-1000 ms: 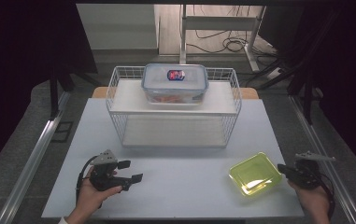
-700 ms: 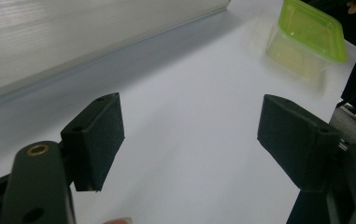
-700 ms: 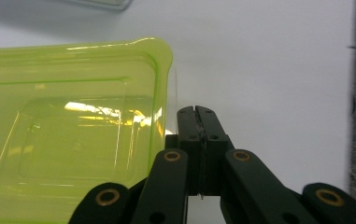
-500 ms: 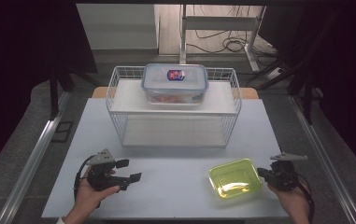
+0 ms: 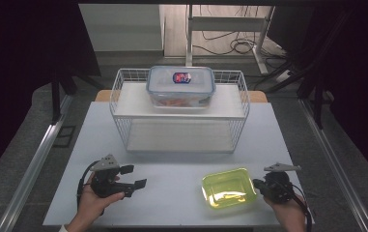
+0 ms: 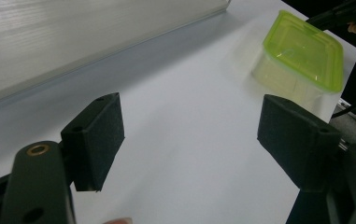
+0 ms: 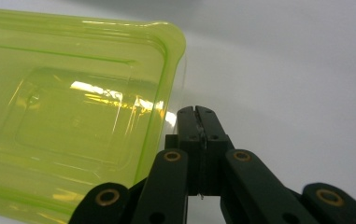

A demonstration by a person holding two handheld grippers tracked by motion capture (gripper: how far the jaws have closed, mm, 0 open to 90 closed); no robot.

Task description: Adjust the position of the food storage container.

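Left hand-held gripper (image 5: pixel 134 177) sits low over the white tabletop (image 5: pixel 172 203) at the near left, gripped in the person's left hand (image 5: pixel 91 203), and its two black jaws stand wide apart with nothing between them. From the left gripper view those padded jaws frame bare white surface, and the lime-green translucent plastic container with its snap-on lid (image 6: pixel 304 53) shows beyond them, well apart from this tool.

Over on the other side, the right hand-held gripper (image 5: pixel 258 184) is held in the person's right hand (image 5: pixel 288 212) at the near right edge, its grey three-cornered plate on top. The right gripper view shows its jaws pressed flat together, tips touching, with nothing pinched between them. Those closed tips lie just beside the green container's rounded corner (image 7: pixel 173 42), right up against its side; whether they actually touch the wall is hard to say.

That green container (image 5: pixel 228 187) rests flat on the tabletop, lid on, near the front, just left of the right tool.

Farther back stands a white wire basket shelf (image 5: pixel 123 104), and on its upper deck sits a clear rectangular food box with a blue-rimmed lid (image 5: pixel 180 84) bearing a red-and-blue label, orange contents faintly visible inside.
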